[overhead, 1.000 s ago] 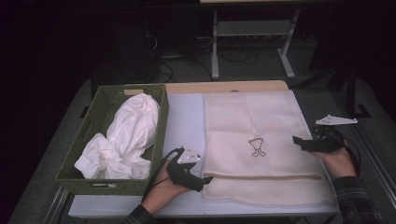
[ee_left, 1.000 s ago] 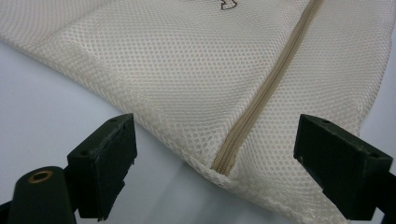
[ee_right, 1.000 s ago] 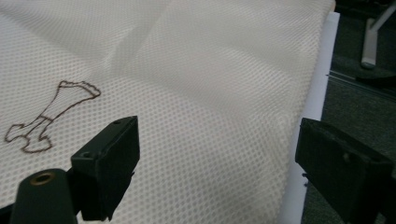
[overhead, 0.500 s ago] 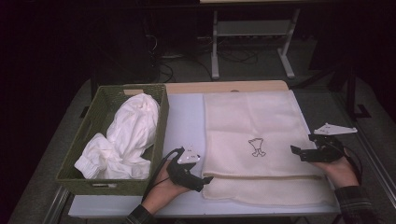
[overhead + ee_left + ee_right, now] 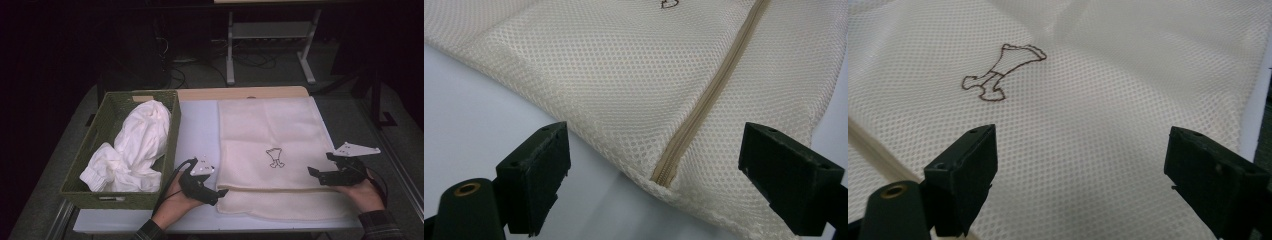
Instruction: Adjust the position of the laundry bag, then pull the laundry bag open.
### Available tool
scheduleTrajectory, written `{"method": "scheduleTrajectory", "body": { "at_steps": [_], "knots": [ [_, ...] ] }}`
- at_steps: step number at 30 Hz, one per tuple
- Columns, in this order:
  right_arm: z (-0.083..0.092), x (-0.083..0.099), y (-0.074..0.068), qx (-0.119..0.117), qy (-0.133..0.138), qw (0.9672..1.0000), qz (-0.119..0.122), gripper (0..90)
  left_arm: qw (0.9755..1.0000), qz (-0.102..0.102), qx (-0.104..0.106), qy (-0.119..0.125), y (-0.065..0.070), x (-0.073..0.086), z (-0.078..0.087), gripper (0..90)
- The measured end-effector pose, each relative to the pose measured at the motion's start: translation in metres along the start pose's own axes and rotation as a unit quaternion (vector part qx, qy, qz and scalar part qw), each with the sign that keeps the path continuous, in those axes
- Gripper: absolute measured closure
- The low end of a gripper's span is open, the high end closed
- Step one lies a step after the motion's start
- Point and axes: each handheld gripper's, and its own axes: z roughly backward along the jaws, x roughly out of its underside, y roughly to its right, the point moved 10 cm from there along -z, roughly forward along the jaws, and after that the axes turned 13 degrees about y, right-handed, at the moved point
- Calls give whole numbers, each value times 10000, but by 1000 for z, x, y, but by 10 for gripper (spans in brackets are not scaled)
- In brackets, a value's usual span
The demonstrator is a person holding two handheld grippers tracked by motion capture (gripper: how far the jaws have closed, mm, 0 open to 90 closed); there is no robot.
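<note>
- Count from my seat: one cream mesh laundry bag [image 5: 272, 150], one green woven basket [image 5: 100, 135], one bundle of white clothes [image 5: 132, 147] inside it, and two grippers in my hands.
- One zipper [image 5: 704, 100] runs across the bag, and one small dark outline drawing [image 5: 274, 157] sits near the bag's middle; I also see it in the right gripper view [image 5: 1000, 75].
- I see the bag lying flat on the white table top [image 5: 197, 130], right of the basket and apart from it, with bare table between them.
- Its long axis runs from my edge of the table towards the far edge; the zipper crosses it left to right, close to my end.
- My left gripper [image 5: 220, 192] lies at the bag's near left corner, pointing right along the zipper line. Its jaws stand wide apart in the left gripper view, with the zipper's end between them and nothing pinched.
- My right gripper [image 5: 314, 172] hangs over the bag's near right edge, pointing left. Its jaws are spread wide too, above the mesh, gripping nothing.
- I cannot tell whether the zipper is closed along its whole length.
</note>
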Motion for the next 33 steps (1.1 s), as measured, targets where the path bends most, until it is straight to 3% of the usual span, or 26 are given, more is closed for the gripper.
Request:
{"method": "scheduleTrajectory", "body": {
  "at_steps": [8,13,33],
  "knots": [
    [7,8,-21,-204,-82,9996,157,133,10000,-9,-2,-23,0,1,0,128],
    [10,12,-24,-203,-119,9995,212,133,10000,-23,-1,-37,0,1,0,128],
    [38,42,-5,101,-295,9995,2,136,10000,-10,-1,-20,0,1,0,128]
  ]
}}
